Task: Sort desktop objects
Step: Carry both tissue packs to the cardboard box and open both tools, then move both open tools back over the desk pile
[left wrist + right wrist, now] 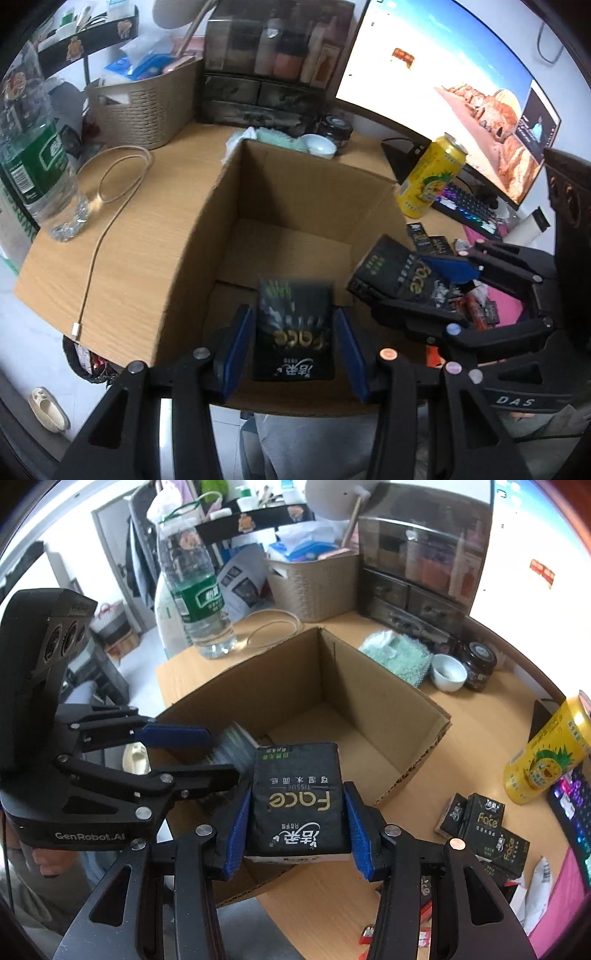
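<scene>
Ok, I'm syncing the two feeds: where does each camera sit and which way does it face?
Left wrist: on the left gripper, looking down into the cardboard box; own fingers and the right gripper show.
Right wrist: on the right gripper, facing its clamped tissue pack by the box; the left gripper and left hand show.
Shared: box, yellow can.

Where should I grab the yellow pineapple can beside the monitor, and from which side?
Grip the yellow can around its mid-body, across the round wall, fingers level. It stands upright, slightly tilted in the fisheye view. Probably come from the desk-front side, past the cardboard box corner: the monitor stands behind it and the keyboard lies to its right. Both grippers hold tissue packs now, so release one first.
</scene>
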`<state>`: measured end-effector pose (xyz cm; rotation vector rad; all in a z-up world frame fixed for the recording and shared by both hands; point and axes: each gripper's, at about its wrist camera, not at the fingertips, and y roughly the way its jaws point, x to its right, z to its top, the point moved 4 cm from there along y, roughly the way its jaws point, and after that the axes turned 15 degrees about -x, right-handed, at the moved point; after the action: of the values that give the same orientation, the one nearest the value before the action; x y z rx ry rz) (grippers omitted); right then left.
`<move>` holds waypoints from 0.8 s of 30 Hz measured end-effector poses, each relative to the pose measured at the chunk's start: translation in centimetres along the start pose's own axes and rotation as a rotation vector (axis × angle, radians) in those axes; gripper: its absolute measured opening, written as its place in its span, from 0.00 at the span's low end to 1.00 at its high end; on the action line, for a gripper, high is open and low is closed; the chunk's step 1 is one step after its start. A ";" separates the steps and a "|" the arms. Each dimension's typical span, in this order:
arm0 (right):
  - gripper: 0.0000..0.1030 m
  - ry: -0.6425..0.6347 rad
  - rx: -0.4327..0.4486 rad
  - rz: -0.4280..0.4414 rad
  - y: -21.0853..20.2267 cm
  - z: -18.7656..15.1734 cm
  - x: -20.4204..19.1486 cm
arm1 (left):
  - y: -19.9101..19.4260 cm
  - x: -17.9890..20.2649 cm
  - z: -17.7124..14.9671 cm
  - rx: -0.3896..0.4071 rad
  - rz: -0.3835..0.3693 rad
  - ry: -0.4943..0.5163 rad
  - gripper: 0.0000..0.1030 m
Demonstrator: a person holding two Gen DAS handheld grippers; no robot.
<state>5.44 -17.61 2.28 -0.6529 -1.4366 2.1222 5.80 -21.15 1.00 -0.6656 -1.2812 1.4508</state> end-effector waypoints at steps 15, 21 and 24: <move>0.48 -0.022 0.006 0.006 0.1 0.0 -0.5 | -0.6 -0.5 -0.2 -0.005 0.063 -0.006 0.59; 0.49 -0.010 0.025 0.007 -0.7 -0.1 -0.1 | -1.0 -0.3 -0.3 0.000 0.053 -0.003 0.59; 0.49 0.007 0.024 0.014 -0.8 -0.2 0.2 | -1.3 0.0 -0.3 0.010 0.051 0.001 0.59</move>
<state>5.46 -17.09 2.91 -0.6630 -1.4047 2.1427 6.48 -21.20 2.16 -0.6971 -1.2642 1.4975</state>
